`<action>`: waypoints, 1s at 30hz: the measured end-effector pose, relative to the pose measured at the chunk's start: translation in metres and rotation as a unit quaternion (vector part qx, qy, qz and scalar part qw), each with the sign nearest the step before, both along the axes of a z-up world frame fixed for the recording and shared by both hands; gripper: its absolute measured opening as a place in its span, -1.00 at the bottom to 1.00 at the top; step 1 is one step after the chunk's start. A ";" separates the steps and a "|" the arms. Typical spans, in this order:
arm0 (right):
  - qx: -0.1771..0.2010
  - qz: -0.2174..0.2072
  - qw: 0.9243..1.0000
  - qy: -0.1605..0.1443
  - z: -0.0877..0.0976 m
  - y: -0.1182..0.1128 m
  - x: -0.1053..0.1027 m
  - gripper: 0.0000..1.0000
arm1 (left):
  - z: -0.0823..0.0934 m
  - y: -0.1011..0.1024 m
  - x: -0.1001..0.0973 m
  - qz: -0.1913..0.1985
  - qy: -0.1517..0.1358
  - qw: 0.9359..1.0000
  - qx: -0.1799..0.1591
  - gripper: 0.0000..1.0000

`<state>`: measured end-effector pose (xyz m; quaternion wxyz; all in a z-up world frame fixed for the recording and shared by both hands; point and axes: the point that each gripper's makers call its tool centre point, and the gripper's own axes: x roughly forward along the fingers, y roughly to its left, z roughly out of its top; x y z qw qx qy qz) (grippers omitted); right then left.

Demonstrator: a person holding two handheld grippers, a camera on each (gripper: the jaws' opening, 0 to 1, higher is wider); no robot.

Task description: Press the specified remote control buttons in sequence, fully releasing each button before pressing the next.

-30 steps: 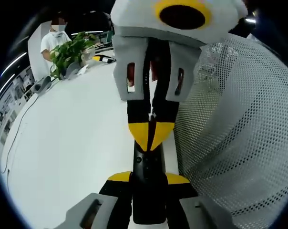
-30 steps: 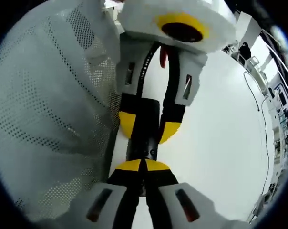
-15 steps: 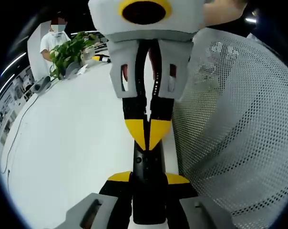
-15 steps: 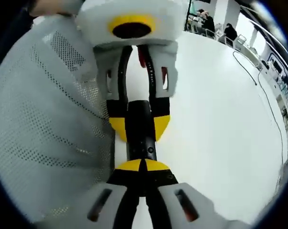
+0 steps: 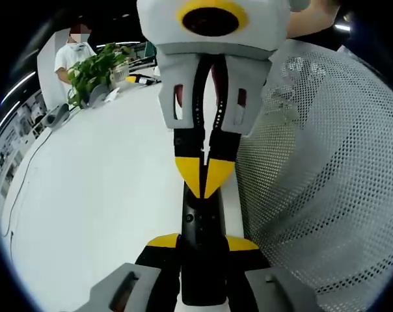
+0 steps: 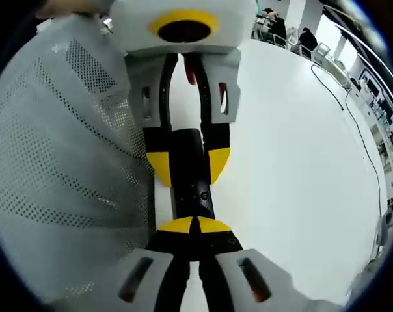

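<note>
The black remote control (image 5: 202, 224) is clamped lengthwise between the left hand-held gripper (image 5: 202, 242) jaws over the white counter (image 5: 99, 195), while the right hand-held gripper (image 6: 196, 225), tips together, is poised at 12 o'clock along its long axis.

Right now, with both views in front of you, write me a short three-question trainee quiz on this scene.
1. True or false: the left tongs grip the black remote by its sides.
2. The right tongs are: A) spread wide open; B) shut, tips together at the remote; C) holding a cup.
3. What green thing stands at the far side of the white table?
Key: 1 true; 2 B; 3 the plant.
</note>
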<state>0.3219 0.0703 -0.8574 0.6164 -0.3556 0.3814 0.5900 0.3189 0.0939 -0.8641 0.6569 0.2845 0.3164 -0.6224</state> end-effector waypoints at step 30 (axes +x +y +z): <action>-0.007 0.000 1.000 -0.001 0.001 -0.010 0.001 -1.00 | 0.001 0.000 0.000 0.000 0.003 1.000 -0.007 -0.51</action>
